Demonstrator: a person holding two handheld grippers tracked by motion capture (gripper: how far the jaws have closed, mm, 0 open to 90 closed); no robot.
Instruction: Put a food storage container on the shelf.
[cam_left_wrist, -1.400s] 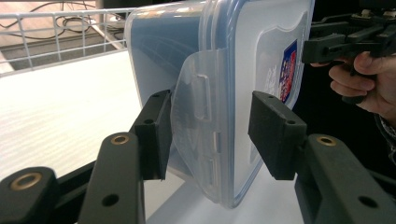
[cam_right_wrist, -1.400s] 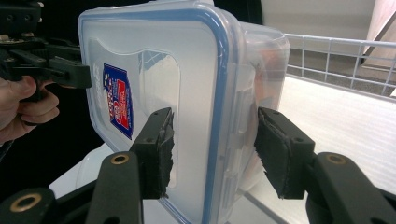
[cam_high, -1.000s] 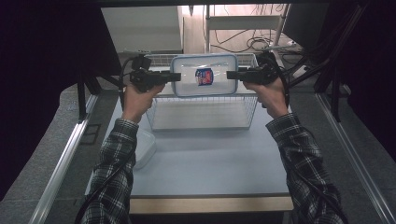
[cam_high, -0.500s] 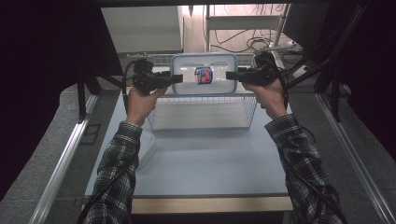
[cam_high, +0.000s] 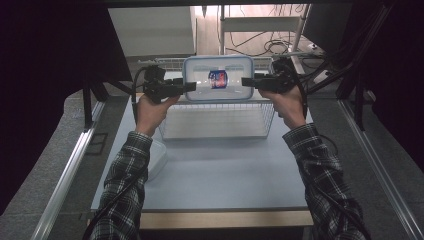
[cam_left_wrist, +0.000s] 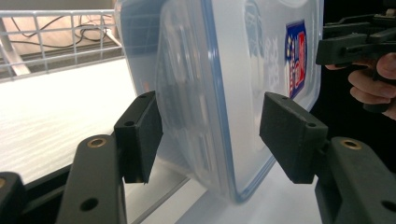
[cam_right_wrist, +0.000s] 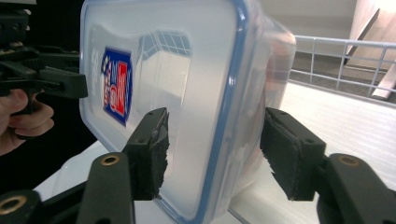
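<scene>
A pale blue-grey tabletop with a light wooden front edge (cam_high: 220, 218) is lying under bright light, grey speckled carpet flooring (cam_high: 45, 165) is flanking it beside long metal rails (cam_high: 65, 180), and black cables (cam_high: 265, 47) are trailing behind it under a white metal shelf frame (cam_high: 260, 17).

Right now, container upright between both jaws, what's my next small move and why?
Probably draw the left gripper back off the container: its jaws have just been opening and both pads stand clear. Whether the right gripper grips is unclear.
</scene>
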